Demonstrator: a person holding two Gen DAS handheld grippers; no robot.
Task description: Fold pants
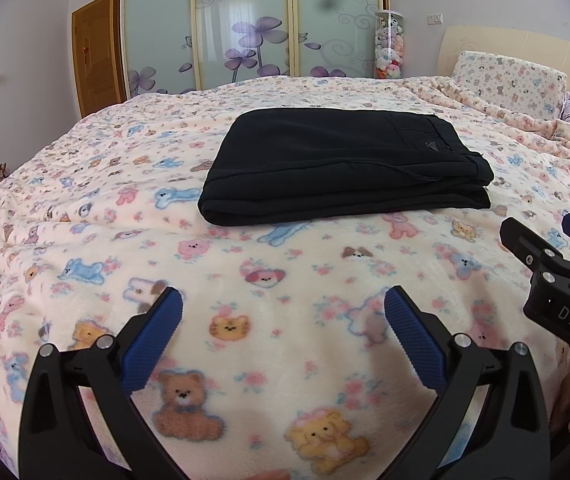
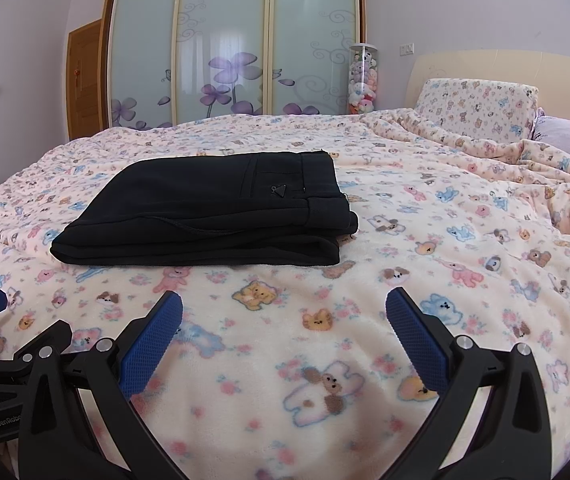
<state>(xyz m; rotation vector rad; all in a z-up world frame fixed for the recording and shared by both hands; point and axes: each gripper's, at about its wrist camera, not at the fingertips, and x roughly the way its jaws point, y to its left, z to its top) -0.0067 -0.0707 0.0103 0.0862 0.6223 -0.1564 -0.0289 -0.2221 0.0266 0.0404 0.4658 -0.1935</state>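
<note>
Black pants (image 1: 341, 164) lie folded into a flat rectangular stack on the bed, waistband to the right; they also show in the right wrist view (image 2: 213, 212). My left gripper (image 1: 283, 300) is open and empty, hovering over the blanket well in front of the pants. My right gripper (image 2: 284, 302) is open and empty, in front of and to the right of the pants. The right gripper shows at the right edge of the left wrist view (image 1: 541, 248). The left gripper shows at the left edge of the right wrist view (image 2: 25, 336).
A pink fleece blanket (image 1: 245, 360) with animal prints covers the bed. A matching pillow (image 2: 477, 108) and headboard (image 2: 497, 68) stand at the far right. Sliding wardrobe doors (image 2: 229, 44), a wooden door (image 2: 83, 80) and a tube of plush toys (image 2: 361, 80) line the far wall.
</note>
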